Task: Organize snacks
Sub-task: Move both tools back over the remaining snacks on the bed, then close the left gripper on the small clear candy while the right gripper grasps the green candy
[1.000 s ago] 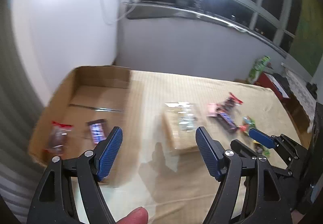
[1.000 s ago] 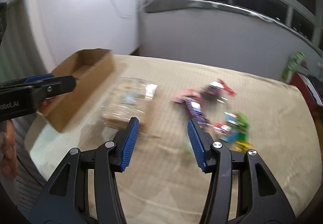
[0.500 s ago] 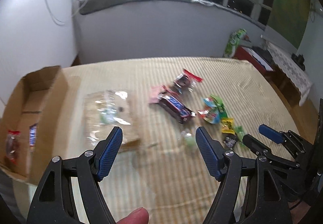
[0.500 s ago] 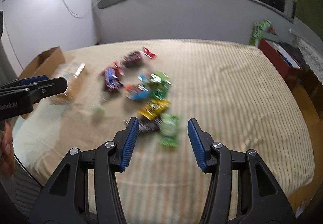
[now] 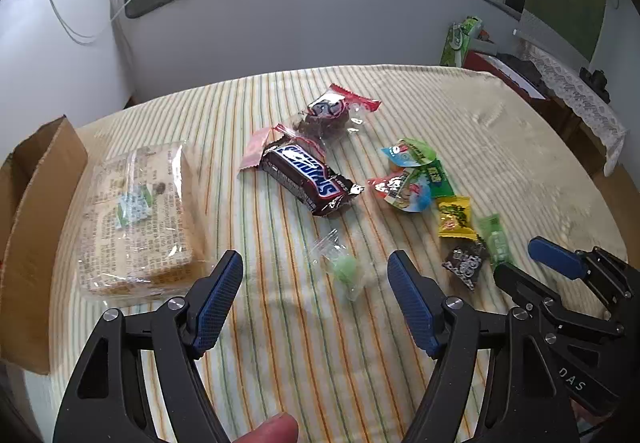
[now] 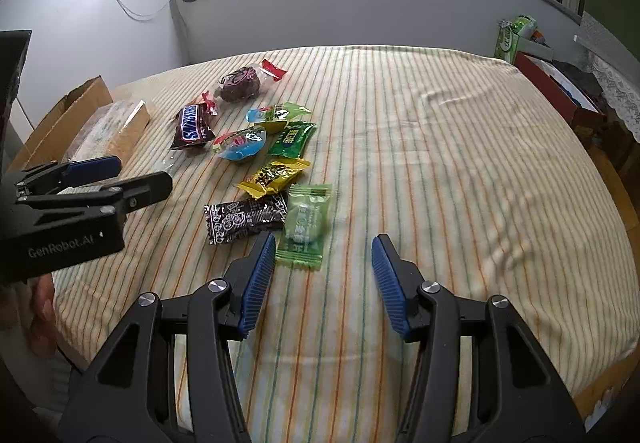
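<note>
Both my sets of fingers are spread wide with nothing between them. My left gripper [image 5: 314, 293] hangs over the striped tabletop [image 6: 440, 131] with a small green candy in clear wrap [image 5: 345, 270] just ahead of the tips, and my right gripper [image 6: 323, 277] sits low with a flat green packet [image 6: 306, 223] just off the left fingertip at about eleven o'clock. The rest of the snacks lie loose: a chocolate bar [image 5: 310, 177] at twelve o'clock from my left fingers, a big cracker pack [image 5: 138, 213] at ten o'clock, and the cardboard box [image 5: 30, 203] at the far nine o'clock edge. My worry is the crowding. The green packet touches a black packet [image 6: 244, 221] and lies just beside a yellow one [image 6: 274, 175], so a sloppy close could pinch two wrappers or shove the neighbours away. The slick wrappers lie flat on soft cloth, so my tips may skid over them or snag the fabric. My two grippers are also near each other and could collide.
</note>
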### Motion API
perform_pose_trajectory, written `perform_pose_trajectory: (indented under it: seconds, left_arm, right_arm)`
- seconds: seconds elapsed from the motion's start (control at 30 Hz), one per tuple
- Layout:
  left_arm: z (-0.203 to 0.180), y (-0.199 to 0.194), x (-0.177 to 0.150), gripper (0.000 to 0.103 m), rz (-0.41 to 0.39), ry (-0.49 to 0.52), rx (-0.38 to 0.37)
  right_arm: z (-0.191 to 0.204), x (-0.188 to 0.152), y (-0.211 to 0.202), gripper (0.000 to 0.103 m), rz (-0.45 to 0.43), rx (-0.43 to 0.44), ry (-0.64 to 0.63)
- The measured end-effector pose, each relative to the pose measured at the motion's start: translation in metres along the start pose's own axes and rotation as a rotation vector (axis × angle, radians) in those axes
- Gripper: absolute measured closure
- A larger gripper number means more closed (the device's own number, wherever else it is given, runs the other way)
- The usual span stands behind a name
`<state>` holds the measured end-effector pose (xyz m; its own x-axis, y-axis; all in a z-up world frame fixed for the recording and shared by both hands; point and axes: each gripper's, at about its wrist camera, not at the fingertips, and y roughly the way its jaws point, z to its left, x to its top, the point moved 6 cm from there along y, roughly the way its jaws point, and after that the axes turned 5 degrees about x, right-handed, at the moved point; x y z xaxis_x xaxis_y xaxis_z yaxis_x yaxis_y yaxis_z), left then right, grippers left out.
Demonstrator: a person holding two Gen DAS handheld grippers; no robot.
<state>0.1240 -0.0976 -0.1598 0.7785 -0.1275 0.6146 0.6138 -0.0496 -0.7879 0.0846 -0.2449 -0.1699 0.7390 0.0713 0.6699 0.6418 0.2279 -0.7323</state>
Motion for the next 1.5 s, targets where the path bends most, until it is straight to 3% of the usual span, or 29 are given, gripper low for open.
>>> perform_pose_trajectory:
  seconds: [0.27,0.37,0.5,0.57,0.7,1.0,1.37,1.5]
  left_arm:
    - [-0.006,0.014,-0.006,0.033,0.022,0.010,-0.010]
    - [-0.009,0.015,-0.004,0.045,0.015,0.022,-0.008]
    - [-0.012,0.015,-0.001,0.065,0.007,0.037,-0.012]
    - [-0.013,0.014,-0.001,0.069,0.005,0.043,-0.018]
    - [-0.013,0.015,-0.001,0.073,0.006,0.040,-0.025]
    - [-0.005,0.004,0.000,0.074,-0.003,0.010,-0.037]
    - [0.019,-0.023,0.005,0.074,-0.055,-0.031,-0.035]
    - [0.024,-0.029,0.006,0.074,-0.068,-0.038,-0.034]
  right_arm:
    - [0.005,0.007,0.010,0.050,-0.001,-0.001,-0.032]
    - [0.006,0.007,0.010,0.053,-0.006,-0.007,-0.041]
    - [0.002,0.005,0.008,0.068,-0.014,-0.019,-0.043]
    - [-0.002,0.005,0.007,0.076,-0.016,-0.022,-0.040]
    - [-0.007,0.004,0.005,0.085,-0.026,-0.018,-0.026]
    - [-0.013,0.003,-0.003,0.091,-0.040,0.005,0.009]
    - [-0.010,0.008,-0.020,0.093,-0.067,-0.019,0.004]
    - [-0.012,0.005,-0.013,0.092,-0.035,-0.028,0.013]
